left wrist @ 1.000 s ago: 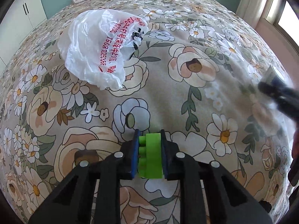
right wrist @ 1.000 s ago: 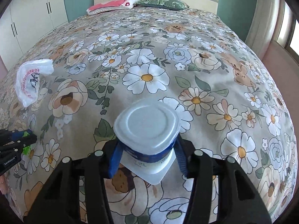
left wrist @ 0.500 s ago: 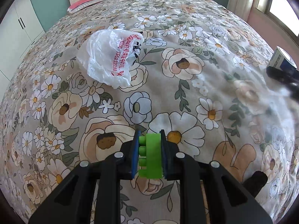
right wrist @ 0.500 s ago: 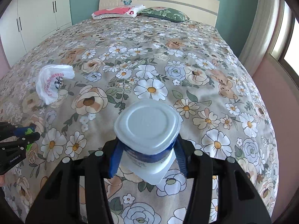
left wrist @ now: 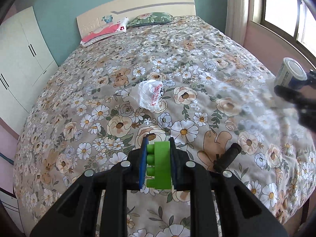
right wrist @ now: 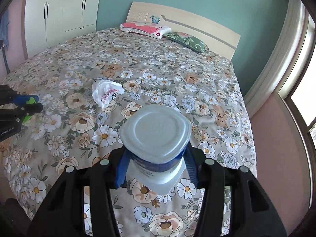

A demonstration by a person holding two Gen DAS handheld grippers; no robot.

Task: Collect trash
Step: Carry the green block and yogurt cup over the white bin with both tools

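My left gripper [left wrist: 158, 158] is shut on a green toy brick [left wrist: 159, 165], held high above the flowered bed. My right gripper [right wrist: 156, 158] is shut on a white yoghurt cup [right wrist: 156, 136] with a blue band and a foil lid, also held up in the air. A crumpled white plastic bag [left wrist: 150, 95] with red print lies on the bedspread ahead of both grippers; the right wrist view shows the bag [right wrist: 106, 94] to the left. The left wrist view catches the cup [left wrist: 290, 75] and right gripper at the far right. In the right wrist view the left gripper [right wrist: 29, 106] shows at the left edge.
A floral bedspread [left wrist: 197, 69] covers the whole bed. A pink pillow [left wrist: 104, 32] and a green pillow [left wrist: 152, 18] lie at the headboard. A small black cylinder [left wrist: 227, 158] rests on the cover near the left gripper. White wardrobes [right wrist: 65, 11] stand left, a window [left wrist: 284, 9] right.
Both grippers have risen and pulled back from the bed, still holding the brick and the cup. The plastic bag now looks smaller and farther, and more of the room shows.
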